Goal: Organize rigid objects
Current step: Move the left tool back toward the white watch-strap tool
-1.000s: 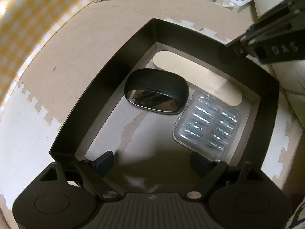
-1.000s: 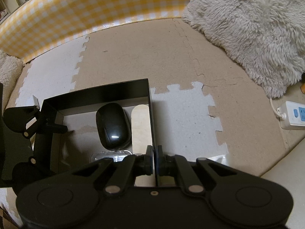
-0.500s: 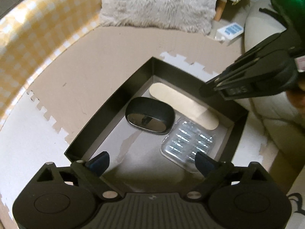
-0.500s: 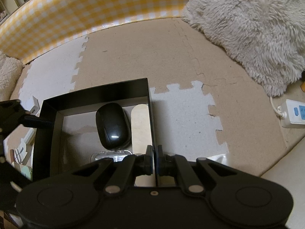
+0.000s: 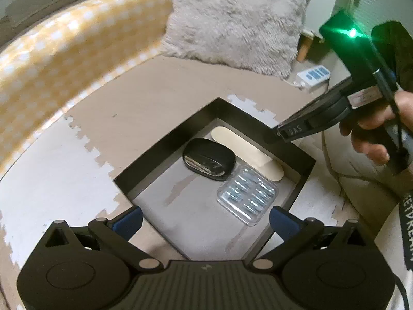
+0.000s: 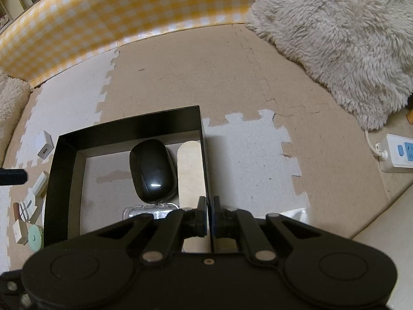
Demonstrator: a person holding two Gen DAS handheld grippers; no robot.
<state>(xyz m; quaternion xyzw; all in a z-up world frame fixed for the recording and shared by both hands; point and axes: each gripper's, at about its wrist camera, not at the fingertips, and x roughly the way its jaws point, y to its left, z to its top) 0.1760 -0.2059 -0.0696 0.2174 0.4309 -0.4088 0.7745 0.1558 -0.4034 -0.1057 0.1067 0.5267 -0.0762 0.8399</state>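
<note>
My right tongs [image 6: 209, 215] are pinched on the right wall of the black box [image 6: 124, 129], one finger inside and one outside the thin wall near its near end; from my left camera the same tongs [image 5: 280, 135] show at the far right rim of the box [image 5: 165, 142], held by my right hand [image 5: 371, 134]. My left tongs [image 5: 205, 218] hang spread wide apart above the near corner of the box, gripping nothing, their blue pads [image 5: 127, 218] clear of the walls. Inside the box, a black computer mouse [image 6: 152, 170] lies on the grey bottom toward the far right, and just beside it on the right a flat pale wooden stick [image 6: 192, 175] lies along the wall I am gripping. A clear plastic case [image 5: 247, 196] with small shiny pieces in it sits just near of the mouse [image 5: 209, 159], close to the stick [image 5: 245, 152]. The box rests on a floor of tan and white puzzle mats [image 6: 247, 160]. Outside the box on its left lie a white charger cube [image 6: 46, 148], a mint-green round thing [image 6: 34, 236] and other small bits I cannot make out. A fluffy cream cushion [image 6: 340, 38] lies at the far right, a white power strip [image 6: 397, 155] to the right, and a yellow checked barrier [image 6: 116, 18] runs along the far side.
</note>
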